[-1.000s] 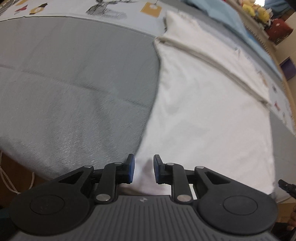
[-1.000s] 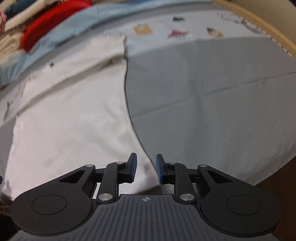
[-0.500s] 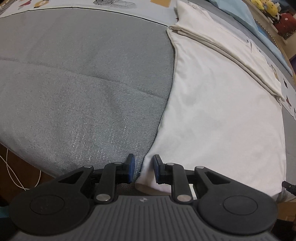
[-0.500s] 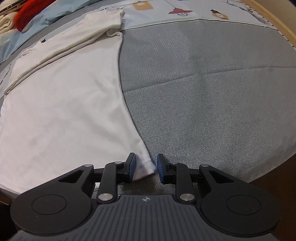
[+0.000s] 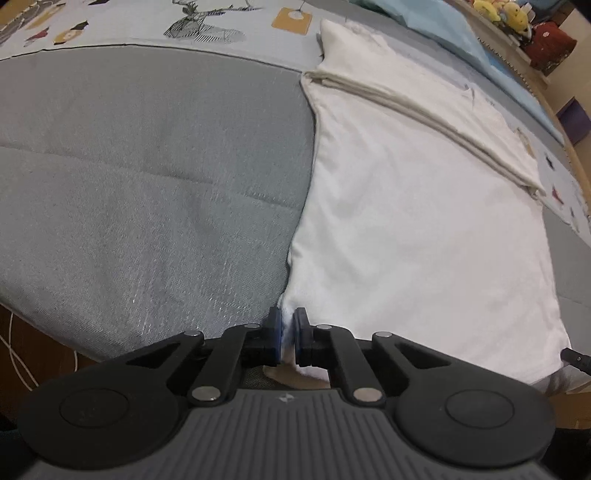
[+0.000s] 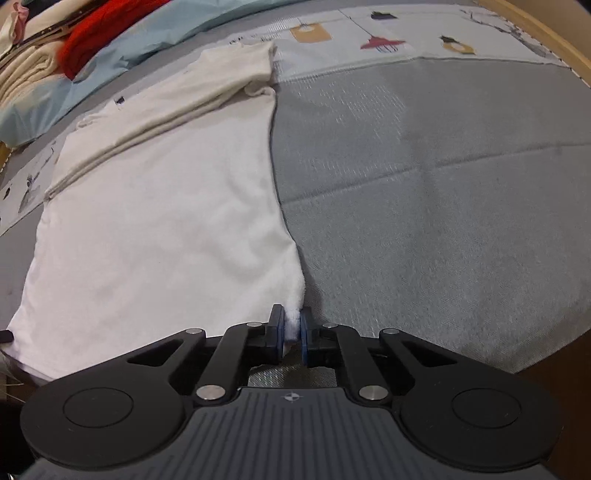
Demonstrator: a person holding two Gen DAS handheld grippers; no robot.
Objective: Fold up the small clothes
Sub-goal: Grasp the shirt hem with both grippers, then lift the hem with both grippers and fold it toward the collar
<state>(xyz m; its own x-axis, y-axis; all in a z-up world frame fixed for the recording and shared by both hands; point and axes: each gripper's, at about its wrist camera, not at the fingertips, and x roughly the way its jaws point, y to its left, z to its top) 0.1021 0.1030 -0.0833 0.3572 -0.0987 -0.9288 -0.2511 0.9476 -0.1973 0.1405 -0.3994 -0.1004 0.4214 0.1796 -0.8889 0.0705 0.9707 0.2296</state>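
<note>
A white garment (image 5: 413, 221) lies flat on the grey bed cover (image 5: 147, 177), its far part folded over in a band. My left gripper (image 5: 287, 334) is shut on the garment's near left corner at the hem. In the right wrist view the same garment (image 6: 159, 229) lies to the left. My right gripper (image 6: 292, 332) is shut on its near right corner. The tip of the other gripper (image 5: 576, 356) shows at the far right edge of the left wrist view.
The bed cover's near edge (image 6: 535, 369) drops to a brown floor. A patterned light sheet (image 5: 184, 26) and a blue cloth (image 5: 461, 33) lie beyond the garment. Red and cream clothes (image 6: 96, 33) are piled at the back left. Plush toys (image 5: 506, 14) sit far right.
Both grippers were open just short of the hem corners. Both have now closed on the cloth, each pinching a near corner of the garment.
</note>
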